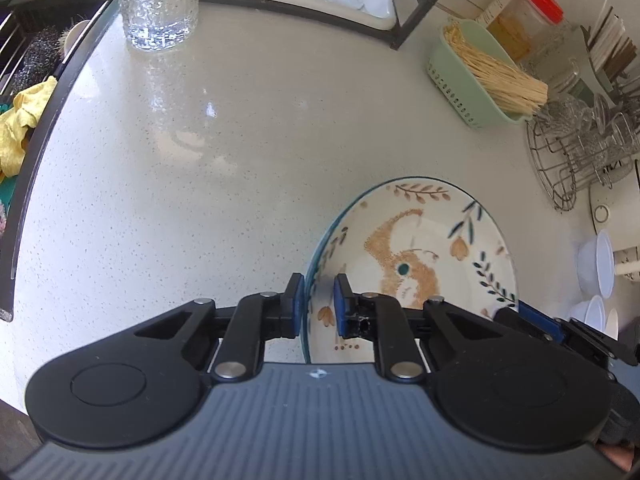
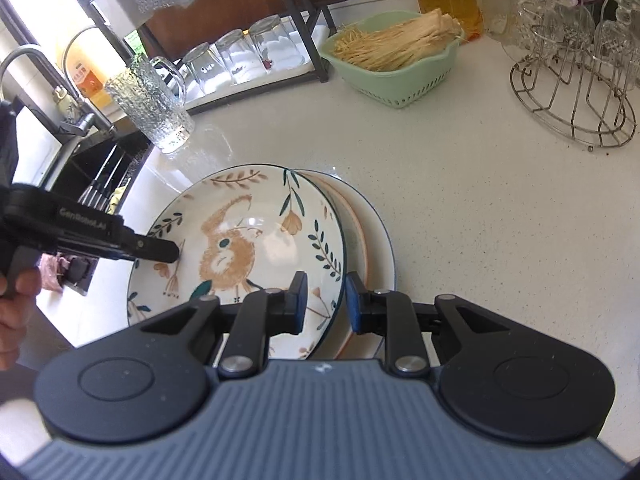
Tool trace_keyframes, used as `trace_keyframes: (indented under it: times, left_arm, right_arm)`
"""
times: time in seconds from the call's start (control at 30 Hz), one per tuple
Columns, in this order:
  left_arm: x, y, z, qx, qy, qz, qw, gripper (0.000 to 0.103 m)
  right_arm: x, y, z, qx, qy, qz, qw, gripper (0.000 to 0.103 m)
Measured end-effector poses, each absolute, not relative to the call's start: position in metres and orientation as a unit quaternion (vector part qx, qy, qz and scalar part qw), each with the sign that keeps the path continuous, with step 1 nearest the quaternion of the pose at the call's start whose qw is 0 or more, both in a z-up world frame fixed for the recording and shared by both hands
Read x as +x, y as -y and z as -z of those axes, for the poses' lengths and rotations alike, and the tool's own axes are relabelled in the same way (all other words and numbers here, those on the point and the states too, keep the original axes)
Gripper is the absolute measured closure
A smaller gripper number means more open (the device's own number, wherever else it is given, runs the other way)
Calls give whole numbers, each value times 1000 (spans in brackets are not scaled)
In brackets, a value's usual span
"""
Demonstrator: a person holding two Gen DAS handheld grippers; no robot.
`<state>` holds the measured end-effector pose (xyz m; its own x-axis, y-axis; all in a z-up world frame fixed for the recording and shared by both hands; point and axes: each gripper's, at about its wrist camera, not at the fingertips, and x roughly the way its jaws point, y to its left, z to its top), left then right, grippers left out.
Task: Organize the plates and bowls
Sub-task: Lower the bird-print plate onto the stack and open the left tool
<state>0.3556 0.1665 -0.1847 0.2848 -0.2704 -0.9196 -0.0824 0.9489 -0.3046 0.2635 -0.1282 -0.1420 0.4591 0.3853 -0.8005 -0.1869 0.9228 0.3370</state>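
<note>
A squirrel-patterned plate (image 2: pixel 256 240) with a blue rim lies on top of two other plates (image 2: pixel 372 240) on the white counter. It also shows in the left wrist view (image 1: pixel 420 248). My left gripper (image 1: pixel 317 304) straddles the plate's left rim, one pad outside and one inside, with a small gap to the pads. It shows in the right wrist view (image 2: pixel 160 250) at the plate's left edge. My right gripper (image 2: pixel 326 302) straddles the plate's right rim, jaws slightly apart around it.
A textured glass mug (image 2: pixel 152 108) stands behind the plates near the sink (image 2: pixel 100 176). A green basket of noodles (image 2: pixel 396 64), a wire glass rack (image 2: pixel 576 92) and a rack with upturned glasses (image 2: pixel 240 56) stand at the back. White bowls (image 1: pixel 596 264) sit at the right.
</note>
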Motion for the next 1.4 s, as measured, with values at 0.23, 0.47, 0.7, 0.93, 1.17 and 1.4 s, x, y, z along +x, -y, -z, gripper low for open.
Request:
trace_keyframes:
  times: [0.23, 0.47, 0.7, 0.93, 1.17, 1.4]
  left_arm:
    - [357, -166, 184, -154, -586, 48, 794, 91]
    - [345, -166, 172, -149, -564, 45, 811, 91]
    - [319, -153, 143, -142, -522, 49, 840, 91]
    - [287, -124, 111, -143, -478, 62, 864, 91]
    - [256, -97, 86, -131, -451, 86, 879, 91]
    - [232, -79, 71, -111, -446, 94, 883, 91]
  right_arm:
    - [255, 127, 132, 73, -468, -190, 860, 78]
    - [250, 136, 128, 75, -463, -190, 862, 78]
    - [239, 149, 108, 98, -440, -185, 873, 78]
    - [222, 161, 77, 89, -395, -192, 894, 78]
    - [196, 168, 54, 74, -363, -187, 910, 78]
    - [175, 179, 46, 85, -345, -172, 919, 78]
